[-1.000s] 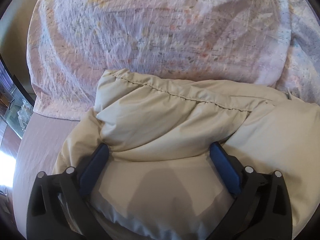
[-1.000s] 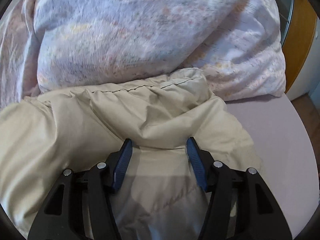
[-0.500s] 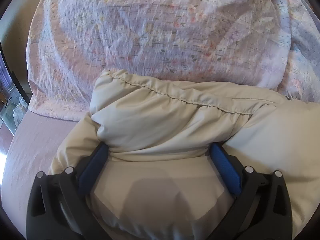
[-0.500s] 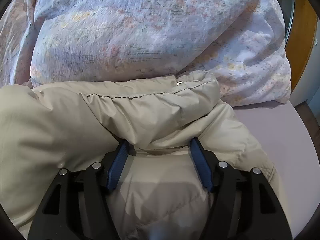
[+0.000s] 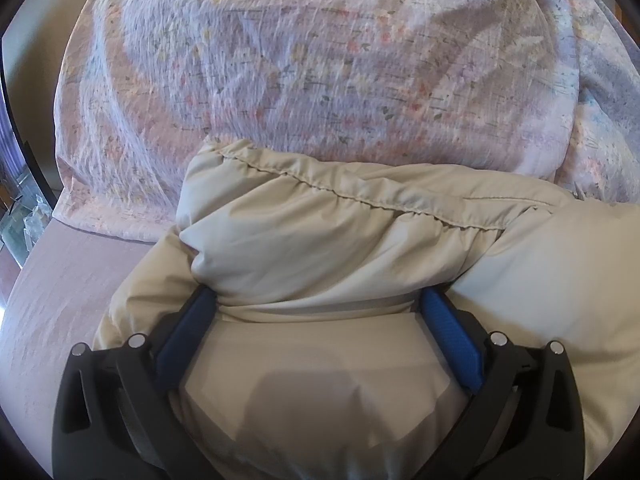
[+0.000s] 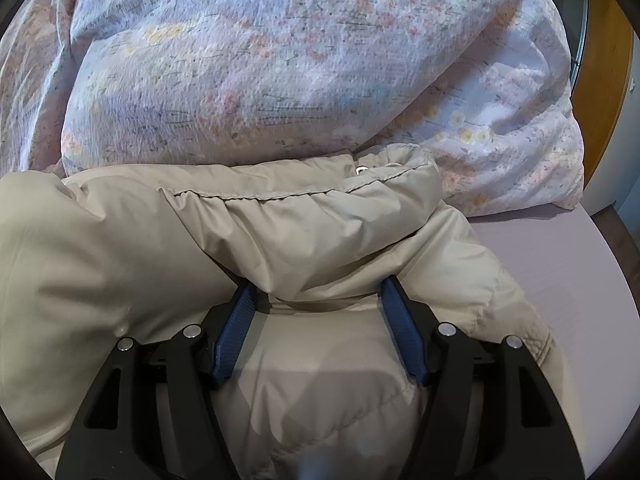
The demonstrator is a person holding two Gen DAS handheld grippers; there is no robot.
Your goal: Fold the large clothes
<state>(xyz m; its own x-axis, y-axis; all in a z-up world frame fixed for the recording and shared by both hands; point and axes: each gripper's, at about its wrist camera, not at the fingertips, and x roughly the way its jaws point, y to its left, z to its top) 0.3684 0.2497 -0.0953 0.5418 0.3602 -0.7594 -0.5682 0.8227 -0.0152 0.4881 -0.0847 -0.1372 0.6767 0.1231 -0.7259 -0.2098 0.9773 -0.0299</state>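
Right hand-held gripper (image 6: 316, 296) lowered | both part-open astride jacket (image 6: 300, 236) fold | left (image 5: 320, 300) likewise

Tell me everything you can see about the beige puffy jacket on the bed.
The beige jacket is padded, with smooth, slightly shiny fabric. It lies bunched on the lilac sheet, a puckered stitched seam along its folded upper edge, which carries a small metal snap. It rests against the floral duvet. Both the left tongs and right tongs straddle its folds.

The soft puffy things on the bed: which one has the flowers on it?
The duvet heaped at the back has the little flowers. The puffy jacket in front, where both grippers are, is plain beige with no pattern.
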